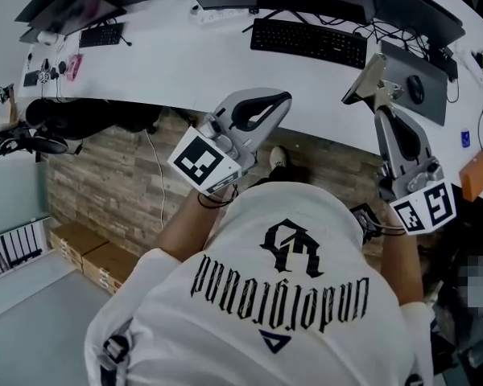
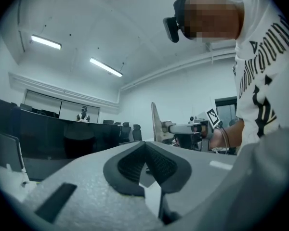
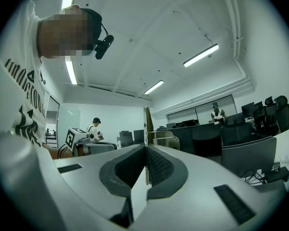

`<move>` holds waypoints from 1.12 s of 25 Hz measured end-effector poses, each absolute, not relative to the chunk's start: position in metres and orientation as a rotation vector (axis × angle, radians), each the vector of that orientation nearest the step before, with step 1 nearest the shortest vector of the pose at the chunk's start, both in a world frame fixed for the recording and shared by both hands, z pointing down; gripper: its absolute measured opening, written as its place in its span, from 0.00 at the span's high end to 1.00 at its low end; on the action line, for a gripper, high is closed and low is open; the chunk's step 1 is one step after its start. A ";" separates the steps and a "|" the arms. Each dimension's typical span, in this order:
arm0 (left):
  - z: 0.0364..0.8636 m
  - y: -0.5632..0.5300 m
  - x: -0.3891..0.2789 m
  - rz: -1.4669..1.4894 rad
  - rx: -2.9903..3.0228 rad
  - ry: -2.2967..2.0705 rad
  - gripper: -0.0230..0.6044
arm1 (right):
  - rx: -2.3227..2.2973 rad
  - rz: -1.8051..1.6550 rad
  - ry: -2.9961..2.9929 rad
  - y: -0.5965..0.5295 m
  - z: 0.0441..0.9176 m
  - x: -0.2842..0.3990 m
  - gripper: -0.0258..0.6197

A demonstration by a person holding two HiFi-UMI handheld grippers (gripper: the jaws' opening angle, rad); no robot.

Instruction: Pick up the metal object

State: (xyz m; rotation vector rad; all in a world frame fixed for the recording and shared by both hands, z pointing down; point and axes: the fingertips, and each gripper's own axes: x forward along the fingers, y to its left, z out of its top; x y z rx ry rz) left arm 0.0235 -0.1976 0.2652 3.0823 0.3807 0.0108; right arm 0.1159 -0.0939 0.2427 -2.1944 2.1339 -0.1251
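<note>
1. R gripper [image 3: 145, 152]: clenched on the metal object [image 3: 146, 121], a thin flat plate standing on edge betw. the pads and poking up past the tips.
2. Same grip, head view: R gripper [image 1: 378, 107] is raised in front of me. The metal object [image 1: 369, 79] sits tilted at its tip, in the air, seen against the near edge of the desk [image 1: 193, 63] towards its right end. It touches nothing but the pads.
3. L gripper [image 2: 145, 152]: pressed closed, pads meeting, nothing betw. them. In the head view it is held up by the middle of the desk's near edge, well apart from the R gripper.
4. Step in hand (my reading): pick-up looks done. The object is off any surface and the grip is made, so this is the hold phase.
5. Next move calls for a firm squeeze, as the plate looks thin and slick and is gripped on a narrow strip. I'd hold the wrist level so it can't pivot. If I carry it fwd, I'd steer clear of the keyboard [image 1: 308, 43] and cables at the desk's far edge.
</note>
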 end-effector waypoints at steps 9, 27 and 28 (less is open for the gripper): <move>0.267 -0.089 0.010 0.034 3.110 0.386 0.94 | -2.194 -0.118 2.127 0.020 0.248 0.100 0.94; 0.259 0.017 -0.039 0.094 3.121 0.402 0.94 | -2.190 -0.147 2.105 0.118 0.254 0.056 0.94; 0.260 0.018 -0.043 0.090 3.120 0.415 0.94 | -2.199 -0.146 2.102 0.119 0.255 0.050 0.94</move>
